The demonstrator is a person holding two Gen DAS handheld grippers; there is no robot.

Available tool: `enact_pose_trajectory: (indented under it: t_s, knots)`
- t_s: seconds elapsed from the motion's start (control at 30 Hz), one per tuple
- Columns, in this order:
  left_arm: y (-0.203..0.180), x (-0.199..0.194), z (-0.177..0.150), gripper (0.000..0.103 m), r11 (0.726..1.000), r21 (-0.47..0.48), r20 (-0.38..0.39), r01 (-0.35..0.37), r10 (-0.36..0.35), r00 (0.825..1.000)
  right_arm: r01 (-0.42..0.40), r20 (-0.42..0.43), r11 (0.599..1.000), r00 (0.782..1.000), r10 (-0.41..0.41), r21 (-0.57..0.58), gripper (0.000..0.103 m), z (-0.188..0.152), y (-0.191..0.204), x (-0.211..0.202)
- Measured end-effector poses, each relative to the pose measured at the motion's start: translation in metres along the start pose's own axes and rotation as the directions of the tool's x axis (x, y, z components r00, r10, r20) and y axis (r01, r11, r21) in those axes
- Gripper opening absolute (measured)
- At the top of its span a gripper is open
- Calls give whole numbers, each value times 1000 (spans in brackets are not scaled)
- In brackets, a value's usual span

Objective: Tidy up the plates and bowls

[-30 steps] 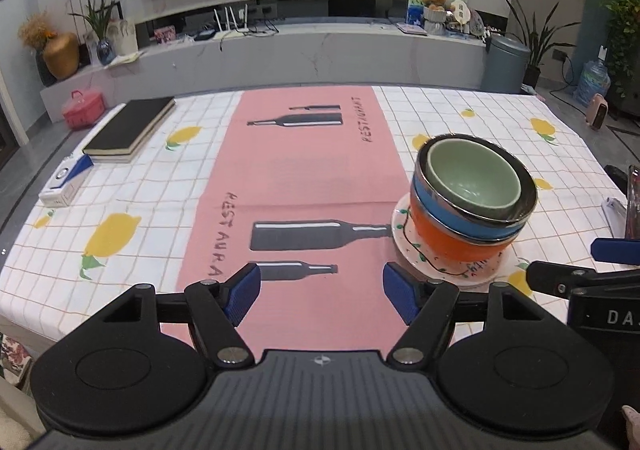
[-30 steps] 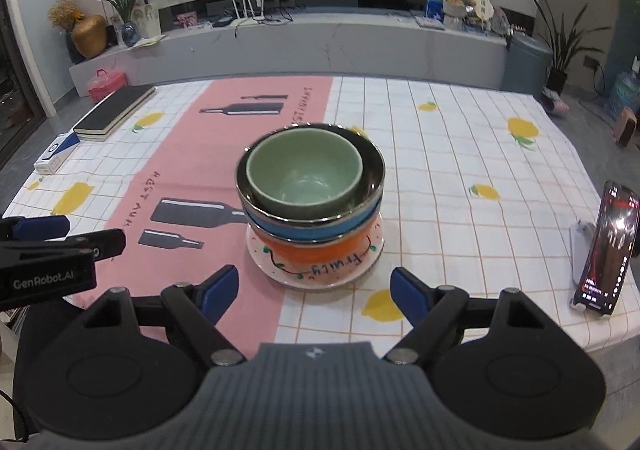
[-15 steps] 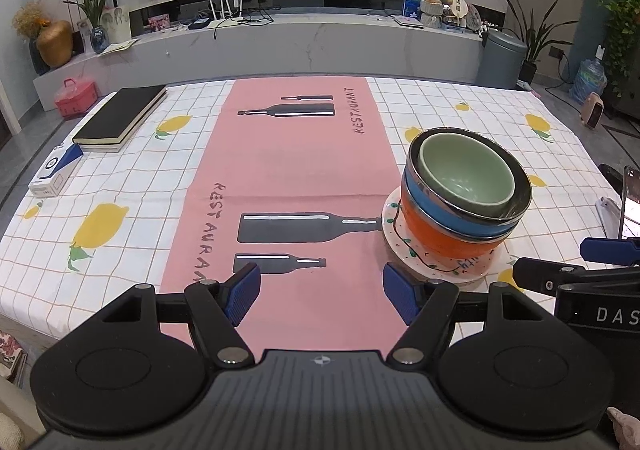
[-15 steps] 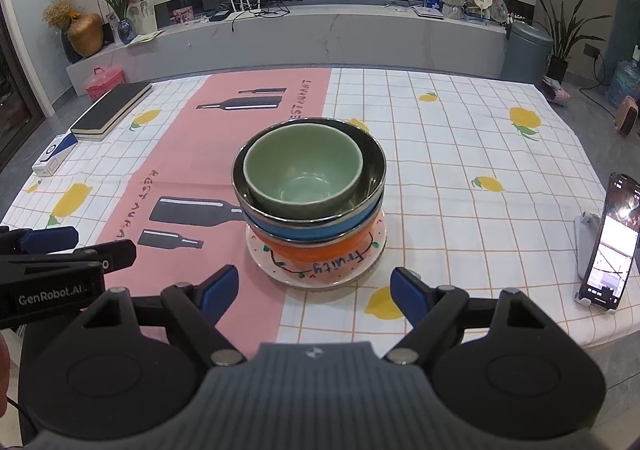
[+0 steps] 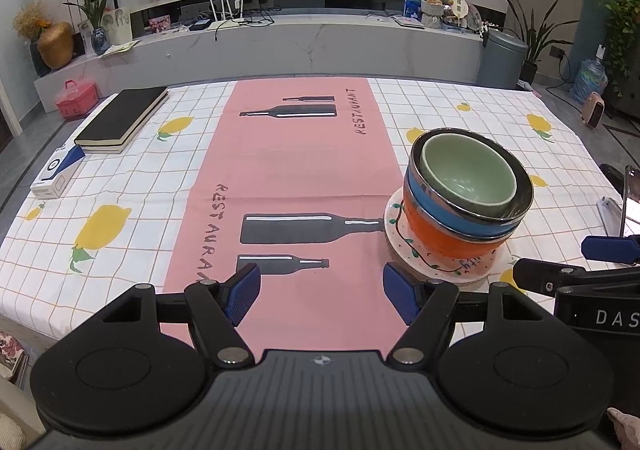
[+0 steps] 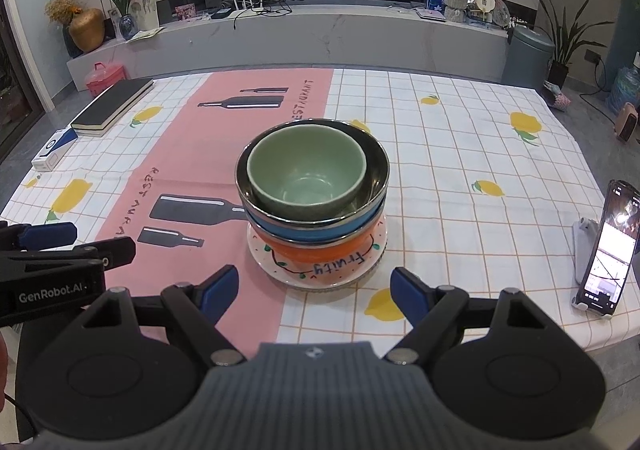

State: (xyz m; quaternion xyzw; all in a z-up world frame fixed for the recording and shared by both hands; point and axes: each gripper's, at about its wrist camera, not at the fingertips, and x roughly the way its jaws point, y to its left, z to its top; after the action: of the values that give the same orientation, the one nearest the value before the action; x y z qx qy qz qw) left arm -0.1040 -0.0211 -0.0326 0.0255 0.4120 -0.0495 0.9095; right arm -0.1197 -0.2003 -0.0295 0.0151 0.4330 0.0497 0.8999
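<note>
Left gripper (image 5: pixel 322 292) wide apart, nothing between the blue pads (image 5: pixel 242 292) – it hangs over the near edge of the pink runner (image 5: pixel 296 170). Right gripper (image 6: pixel 314 292) also wide, empty, aimed at the stack from just short of it.

Stack sits on the table (image 6: pixel 480 154), at the seam of the pink runner and the white checked cloth. From the bottom: plate (image 6: pixel 276 264) white with vine print and "fruity" lettering, orange bowl (image 6: pixel 320 252) on it, blue bowl (image 6: pixel 312 232) nested in that, steel bowl (image 6: pixel 376 166) nested next, green bowl (image 6: pixel 306 174) on top, sitting toward the 9 o'clock side of the steel rim. All upright, no tilt seen.

In the left view the stack (image 5: pixel 468 202) is at 2 o'clock of the gripper, not touching; the right gripper's tips show at 3 o'clock, at the frame edge. In the right view the stack is at 12 o'clock, close ahead; the left gripper's tips show at 9 o'clock.

Other stuff – phone (image 6: pixel 610 242) on a stand at 3 o'clock near the table edge, screen lit; black book (image 5: pixel 122 118) at 10 o'clock on the far-left corner; white-blue box (image 5: pixel 58 172) just beside it, nearer the edge. Neither gripper touches anything
</note>
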Motion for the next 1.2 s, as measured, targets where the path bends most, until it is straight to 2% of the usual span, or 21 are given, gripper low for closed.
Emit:
enact_pose_trajectory:
  t_s: [1.2]
  knots:
    - [1,-1,-5,82,999,1,-9,-40,40,999,-11,-13,1000,1000,11,-4,82,-1,1,3]
